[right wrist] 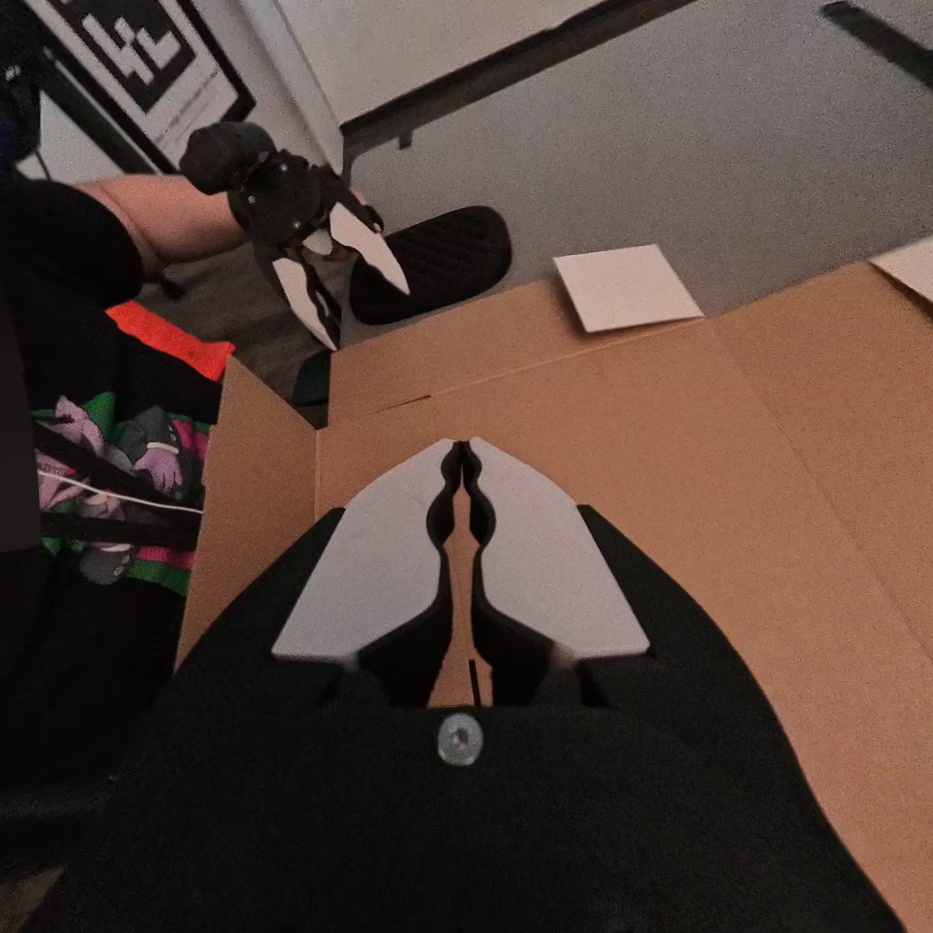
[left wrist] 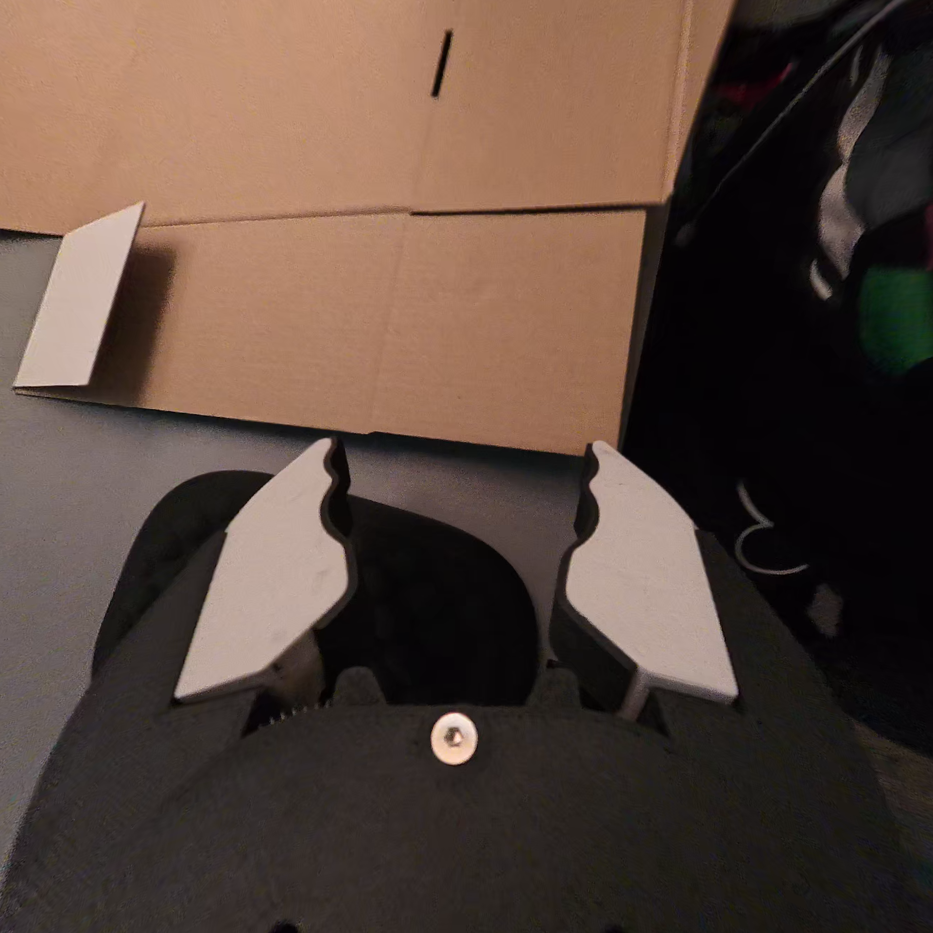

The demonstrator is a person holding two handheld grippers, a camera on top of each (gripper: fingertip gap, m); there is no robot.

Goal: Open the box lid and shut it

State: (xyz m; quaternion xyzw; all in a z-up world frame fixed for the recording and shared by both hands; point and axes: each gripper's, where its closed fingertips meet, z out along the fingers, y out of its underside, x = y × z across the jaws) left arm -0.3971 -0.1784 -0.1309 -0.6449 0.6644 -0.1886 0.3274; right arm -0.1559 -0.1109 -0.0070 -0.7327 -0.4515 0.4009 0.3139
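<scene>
A large brown cardboard box point(left wrist: 303, 111) fills the left wrist view, with a dark slot point(left wrist: 441, 63) in its upper panel and a lid flap point(left wrist: 404, 323) lying outward toward me. A small white flap point(left wrist: 75, 303) stands at the flap's left end. My left gripper point(left wrist: 464, 447) is open and empty, just short of the flap's near edge. In the right wrist view my right gripper point(right wrist: 462, 444) is shut, tips together, over the box's flat brown top point(right wrist: 681, 479). I see nothing between the jaws. The left gripper point(right wrist: 367, 318) shows there too, open, above the box's far left corner.
A black slipper point(right wrist: 434, 262) lies on the grey floor point(right wrist: 656, 151) beyond the box and under my left gripper point(left wrist: 429, 580). A person's forearm point(right wrist: 166, 217) and colourful clothing point(right wrist: 116, 479) are at the left. A side flap point(right wrist: 252, 479) hangs down there. A framed picture point(right wrist: 136, 50) leans on the wall.
</scene>
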